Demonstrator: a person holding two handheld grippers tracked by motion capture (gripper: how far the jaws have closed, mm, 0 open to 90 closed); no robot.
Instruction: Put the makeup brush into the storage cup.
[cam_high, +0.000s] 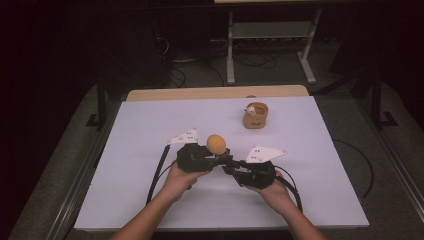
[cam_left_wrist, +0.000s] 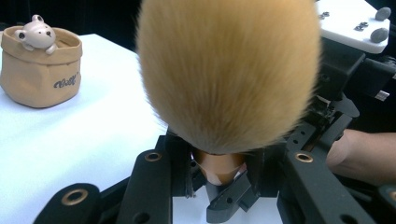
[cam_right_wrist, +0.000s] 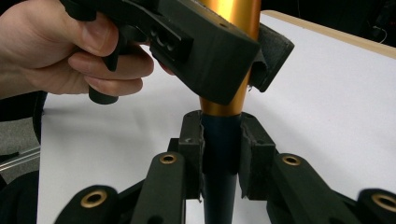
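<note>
A makeup brush stands upright between my two grippers, its fluffy tan head (cam_high: 216, 144) on top. In the left gripper view the head (cam_left_wrist: 229, 70) looms large above a gold ferrule (cam_left_wrist: 219, 165). My left gripper (cam_left_wrist: 219, 173) is shut on that ferrule, and in the high view it (cam_high: 214, 157) sits just below the head. Lower down, my right gripper (cam_right_wrist: 220, 151) is shut on the brush's dark blue handle (cam_right_wrist: 219, 140), directly under the gold ferrule (cam_right_wrist: 224, 105). From above, the right gripper (cam_high: 226, 163) comes in from the right.
A small tan bag-shaped holder (cam_high: 255, 116) with a bear figure on its rim stands at the back right of the white table (cam_high: 150, 125); the holder (cam_left_wrist: 39, 70) is far left in the left gripper view. A person's hand (cam_right_wrist: 70, 51) grips the left gripper.
</note>
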